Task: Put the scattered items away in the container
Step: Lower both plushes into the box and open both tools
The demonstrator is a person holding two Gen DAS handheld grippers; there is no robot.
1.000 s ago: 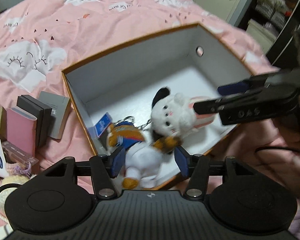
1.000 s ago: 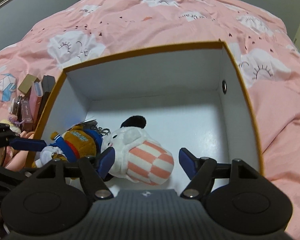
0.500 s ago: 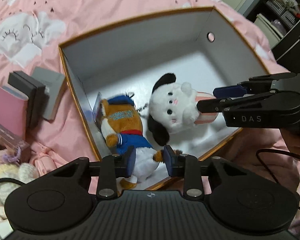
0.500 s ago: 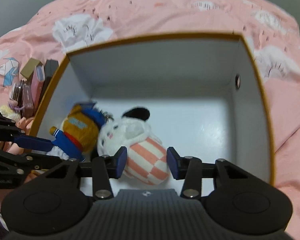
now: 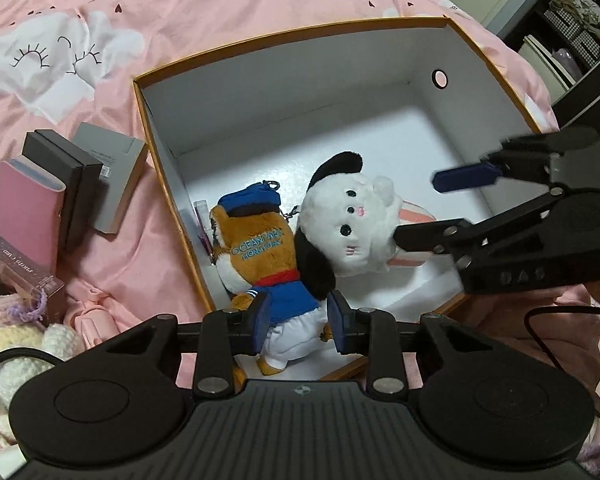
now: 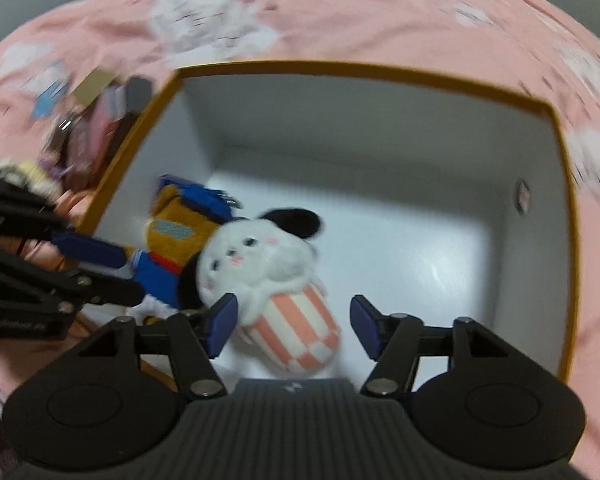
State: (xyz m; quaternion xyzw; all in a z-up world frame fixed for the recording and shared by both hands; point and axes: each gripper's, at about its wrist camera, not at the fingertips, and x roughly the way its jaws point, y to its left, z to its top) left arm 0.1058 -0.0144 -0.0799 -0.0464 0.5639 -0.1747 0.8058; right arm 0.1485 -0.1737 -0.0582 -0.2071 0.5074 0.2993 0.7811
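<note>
Lying side by side on the floor of the white cardboard box with an orange rim [image 5: 168,184], both plush toys occupy its lower-left portion in the left wrist view. The brown plush figure in a blue sailor outfit and cap [image 5: 260,252] rests against the box's left wall, with a keyring at its cap. The white plush dog with black ears and a pink-and-white checked body [image 5: 348,232] lies touching its right side.

The left gripper [image 5: 299,318], at lower centre of that view, has its jaws closed against the brown figure's white lower body, a blue pad [image 5: 262,316] pressing on each flank. The right gripper [image 6: 294,326], at lower centre of the right wrist view, has its jaws spread apart; they straddle the dog's checked body, and contact cannot be determined.

Outside the box, at centre left of the left wrist view, a pink book [image 5: 30,208], a black box [image 5: 66,172] and a grey box [image 5: 114,172] stand together on the pink bedspread with white cloud print [image 5: 204,4]. The right wrist view is motion-blurred.
</note>
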